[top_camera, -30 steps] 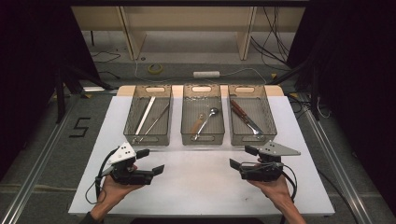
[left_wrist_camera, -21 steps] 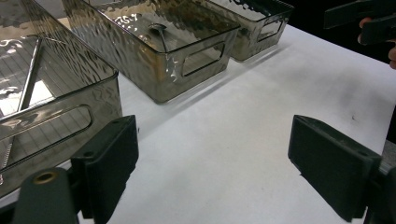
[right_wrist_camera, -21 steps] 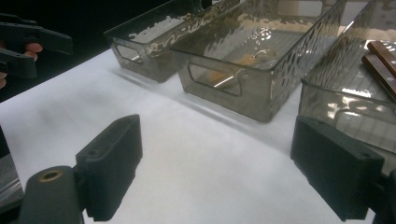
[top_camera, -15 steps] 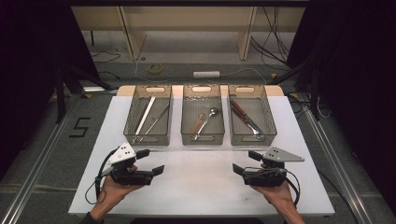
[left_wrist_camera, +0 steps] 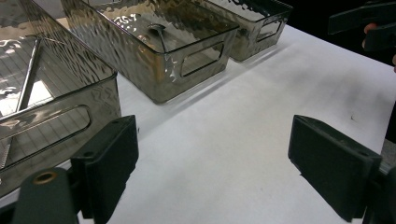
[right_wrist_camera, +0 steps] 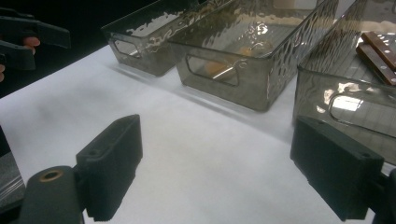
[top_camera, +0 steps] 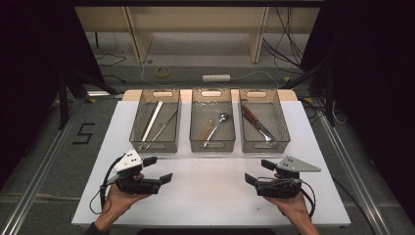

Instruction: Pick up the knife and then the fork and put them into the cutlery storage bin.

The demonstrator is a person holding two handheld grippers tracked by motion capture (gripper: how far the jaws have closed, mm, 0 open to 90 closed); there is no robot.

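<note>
- Left hand-held gripper, near left on the tabletop: jaws wide apart, empty.
- Right hand-held gripper, near right: jaws wide apart, empty.
- Three bins stand far.

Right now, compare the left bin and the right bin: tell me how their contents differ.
The left bin holds two thin, pale sticks, leaning toward each other at the near end. The right bin holds a brown-handled knife and a metal utensil, lying diagonally together. Both bins are smoky, clear plastic with handle cutouts, side by side.
</note>
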